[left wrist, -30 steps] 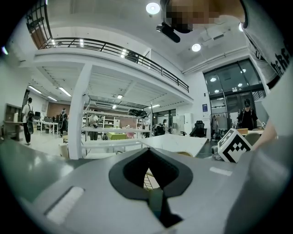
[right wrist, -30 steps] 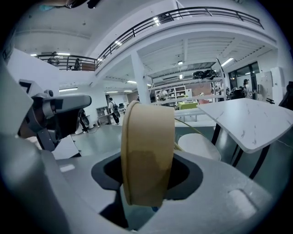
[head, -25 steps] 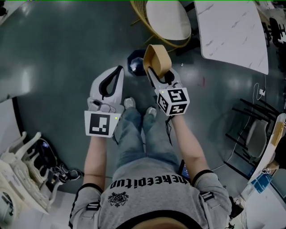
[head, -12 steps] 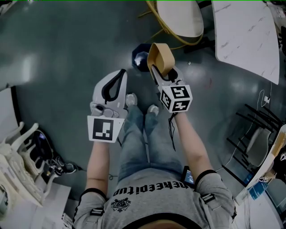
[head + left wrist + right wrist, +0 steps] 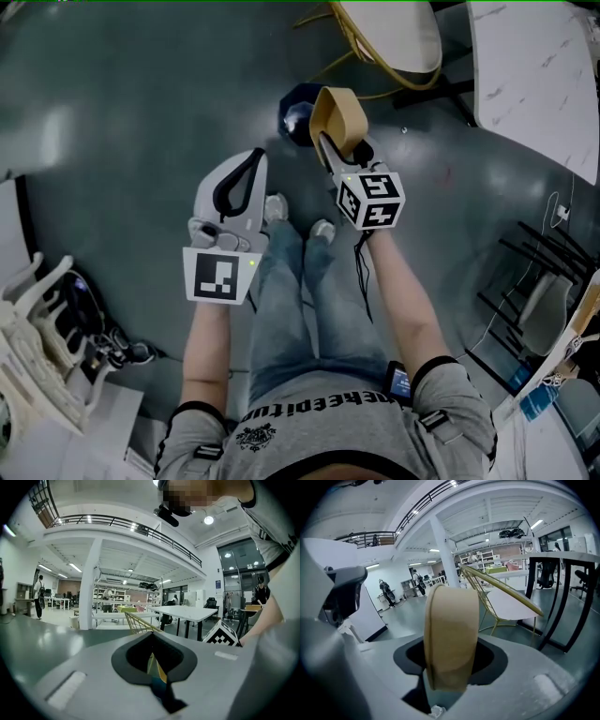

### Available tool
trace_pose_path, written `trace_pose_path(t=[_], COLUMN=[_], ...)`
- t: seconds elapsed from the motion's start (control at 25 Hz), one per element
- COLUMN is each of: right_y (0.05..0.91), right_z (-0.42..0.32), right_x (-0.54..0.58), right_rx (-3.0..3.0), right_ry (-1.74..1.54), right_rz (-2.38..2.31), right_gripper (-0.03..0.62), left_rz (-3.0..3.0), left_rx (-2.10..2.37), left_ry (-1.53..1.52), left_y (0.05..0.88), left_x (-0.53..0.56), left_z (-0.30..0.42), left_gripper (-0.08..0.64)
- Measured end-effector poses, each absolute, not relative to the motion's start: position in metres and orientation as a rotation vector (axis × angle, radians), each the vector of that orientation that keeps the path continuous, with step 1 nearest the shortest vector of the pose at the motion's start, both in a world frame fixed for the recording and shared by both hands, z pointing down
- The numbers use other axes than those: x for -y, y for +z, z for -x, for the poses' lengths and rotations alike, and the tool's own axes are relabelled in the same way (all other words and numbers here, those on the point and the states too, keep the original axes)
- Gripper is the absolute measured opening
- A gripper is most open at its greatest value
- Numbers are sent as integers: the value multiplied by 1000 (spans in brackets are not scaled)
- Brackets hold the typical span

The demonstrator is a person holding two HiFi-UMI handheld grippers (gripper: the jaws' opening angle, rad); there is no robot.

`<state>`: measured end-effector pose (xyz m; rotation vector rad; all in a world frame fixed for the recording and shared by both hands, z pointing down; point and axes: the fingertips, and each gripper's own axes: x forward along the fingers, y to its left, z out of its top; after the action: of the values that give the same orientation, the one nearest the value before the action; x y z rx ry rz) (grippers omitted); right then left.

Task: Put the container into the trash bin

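Observation:
A tan paper container (image 5: 337, 117) stands on edge between the jaws of my right gripper (image 5: 330, 142), which is shut on it. In the right gripper view the container (image 5: 451, 634) fills the middle and rises out of the right gripper (image 5: 450, 656). A dark blue trash bin (image 5: 296, 109) sits on the floor just beyond and left of the container, partly hidden by it. My left gripper (image 5: 253, 156) is level with the right one, a little to its left, shut with nothing in it. In its own view the left gripper (image 5: 152, 637) shows closed jaws.
A yellow wire chair (image 5: 394, 37) with a white seat stands beyond the bin, a white marble table (image 5: 534, 66) at the far right. Black frames (image 5: 530, 272) lie on the right, a white rack (image 5: 37, 347) at the lower left. The person's feet (image 5: 296, 217) are below the grippers.
The chair, table and bin have slid rightward in the head view. Both grippers keep their pose, and the container stays in the right one.

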<state>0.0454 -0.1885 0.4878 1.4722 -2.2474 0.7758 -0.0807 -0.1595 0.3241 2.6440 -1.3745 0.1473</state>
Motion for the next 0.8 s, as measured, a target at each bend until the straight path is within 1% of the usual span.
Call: trace_pose_path(t=[0.36, 0.8], right_y=[535, 615], right_z=[-46, -44], right_x=[194, 207], right_rx=[2240, 2235], right_ry=[750, 737], right_rz=[-1479, -1446], right_gripper=[204, 204], left_rz=[-2669, -2685], left_rx=[1356, 1334], left_ry=[147, 151], left_y=[369, 445], left_x=[159, 170], left_z=[80, 82], left_gripper=[20, 20])
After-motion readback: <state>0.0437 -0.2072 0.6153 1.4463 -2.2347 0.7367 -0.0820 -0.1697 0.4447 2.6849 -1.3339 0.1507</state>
